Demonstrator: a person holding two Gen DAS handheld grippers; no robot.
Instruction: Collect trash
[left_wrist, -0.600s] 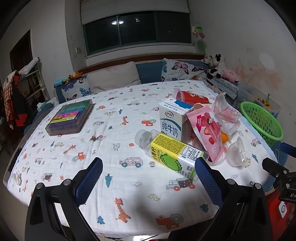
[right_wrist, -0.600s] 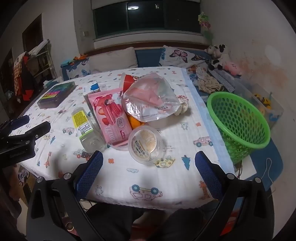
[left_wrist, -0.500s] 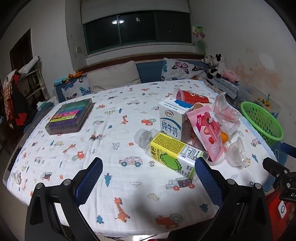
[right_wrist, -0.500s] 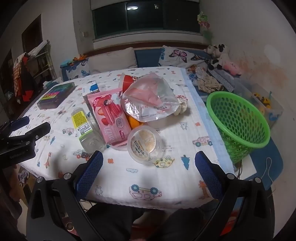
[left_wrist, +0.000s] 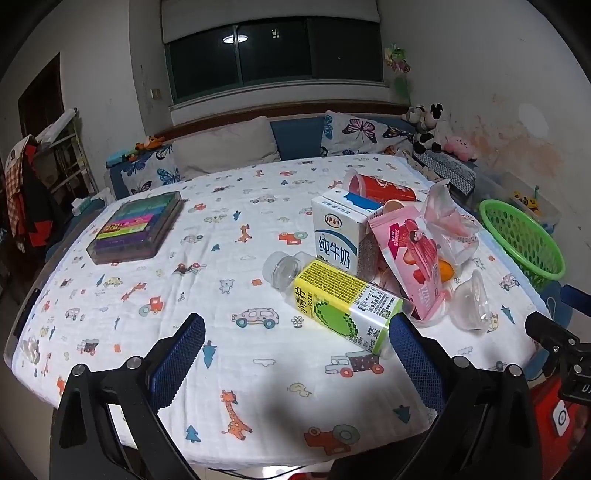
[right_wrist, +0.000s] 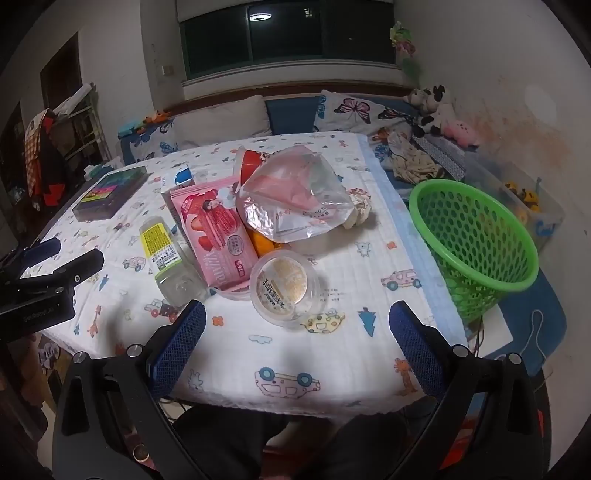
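Still untouched — trash pile (right_wrist: 258, 221) btwn wide-apart right tongs (right_wrist: 297, 328) & green basket (right_wrist: 476, 236).

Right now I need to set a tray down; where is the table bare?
Bare cloth lies between the dark box of coloured pens and the yellow-labelled clear bottle, and along the near edge. The far strip by the pillows is bare too. It is crowded around the white milk carton and pink snack wrapper, towards the green basket.

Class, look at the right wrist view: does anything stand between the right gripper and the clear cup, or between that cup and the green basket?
Nothing visible: only bare cloth lies between the right gripper, jaws open, and cup, and on to the basket.
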